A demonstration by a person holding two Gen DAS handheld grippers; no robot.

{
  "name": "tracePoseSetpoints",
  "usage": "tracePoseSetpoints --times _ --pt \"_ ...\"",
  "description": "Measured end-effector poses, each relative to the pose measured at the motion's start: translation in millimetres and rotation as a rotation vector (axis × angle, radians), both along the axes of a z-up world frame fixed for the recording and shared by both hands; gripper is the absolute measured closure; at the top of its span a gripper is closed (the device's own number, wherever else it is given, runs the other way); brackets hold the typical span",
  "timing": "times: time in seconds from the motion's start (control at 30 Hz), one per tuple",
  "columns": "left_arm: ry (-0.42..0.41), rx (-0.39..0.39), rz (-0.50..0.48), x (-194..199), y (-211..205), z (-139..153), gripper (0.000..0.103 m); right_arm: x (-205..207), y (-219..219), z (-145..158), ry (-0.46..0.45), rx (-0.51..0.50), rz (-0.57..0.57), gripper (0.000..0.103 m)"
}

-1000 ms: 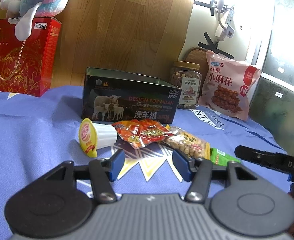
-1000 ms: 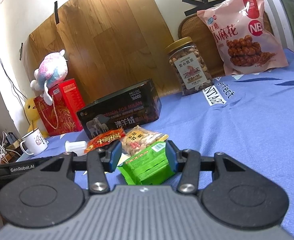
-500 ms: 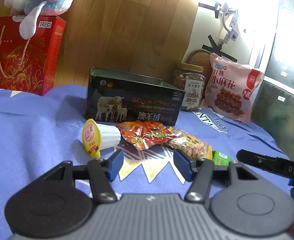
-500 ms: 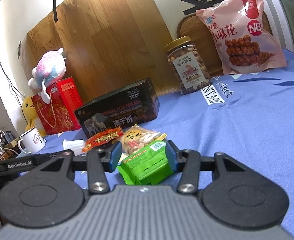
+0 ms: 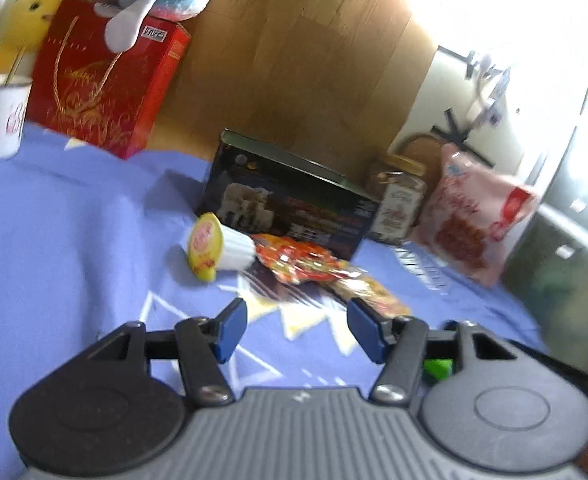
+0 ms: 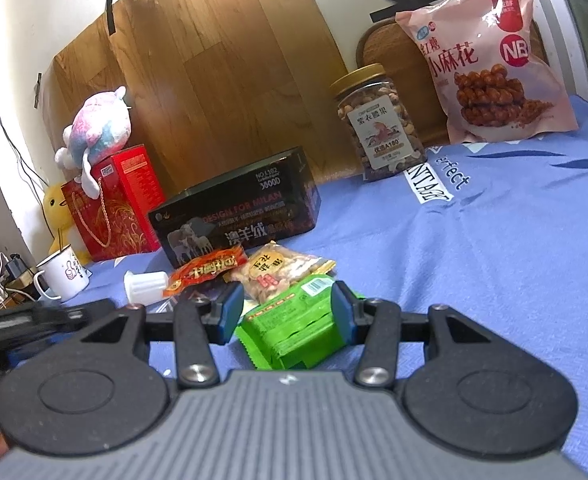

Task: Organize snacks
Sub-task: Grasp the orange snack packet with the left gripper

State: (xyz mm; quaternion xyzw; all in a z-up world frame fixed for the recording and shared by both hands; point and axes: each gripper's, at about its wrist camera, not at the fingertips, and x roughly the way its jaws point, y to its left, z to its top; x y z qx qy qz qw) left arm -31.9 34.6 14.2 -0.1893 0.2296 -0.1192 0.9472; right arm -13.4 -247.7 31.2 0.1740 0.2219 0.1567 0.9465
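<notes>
1. My right gripper (image 6: pixel 282 312) is clamped on the green snack packet (image 6: pixel 289 330); both blue pads press its sides, and the packet lies on the blue cloth (image 6: pixel 494 264) directly under my fingers.
2. My left gripper (image 5: pixel 296 330) stands released with nothing between its pads, only bare cloth and a pale zigzag print below them.
3. Just ahead of my right fingers lie the peanut packet (image 6: pixel 279 270) and, to its left, the red snack packet (image 6: pixel 205 270), the two touching; the white jelly cup (image 6: pixel 145 286) lies on its side further left.
4. Behind these stands the dark box (image 6: pixel 233 216) printed with sheep, close beside the packets.
5. Far left of my right gripper are a white mug (image 6: pixel 59 274), a red gift box (image 6: pixel 113 208) with a plush toy (image 6: pixel 97 128) on top, and a yellow plush (image 6: pixel 55 208) behind.
6. Far ahead and to the right, a nut jar (image 6: pixel 378 124) and a pink snack bag (image 6: pixel 490 56) lean by a wooden board (image 6: pixel 221 68) and pale wall.
7. Against a second ago, my right view is unchanged, the green packet gripped the same. My left view has tilted and shifted leftward: the mug and yellow plush have come into it, and the picture is blurred.
</notes>
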Motion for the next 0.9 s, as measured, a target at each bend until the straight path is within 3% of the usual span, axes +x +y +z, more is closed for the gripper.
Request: tracePoseSetpoints --times 0.1,0.17,0.33,0.4,0.53,0.6,0.9 --pt "-0.003 0.040 -0.003 -12 7 12 0.047 -4 -5 4 -0.007 0.013 -0.016 0.052" --pt "-0.003 0.088 0.037 -18 18 24 0.047 -9 -15 9 -0.009 0.076 -0.013 0.052" --pt "0.068 0.122 0.033 -7 43 39 0.047 8 -21 24 0.035 0.176 0.073 0.054" --pt "0.091 0.087 -0.011 6 44 41 0.047 23 -12 28 0.058 0.172 0.114 0.055" --pt "0.113 -0.081 -0.115 34 44 36 0.050 54 18 36 0.080 0.057 0.177 0.059" --pt "0.128 -0.123 -0.143 47 39 30 0.050 73 28 36 0.102 0.031 0.193 0.059" --pt "0.226 -0.113 -0.109 111 21 -2 0.050 173 70 15 0.347 0.021 0.278 0.059"
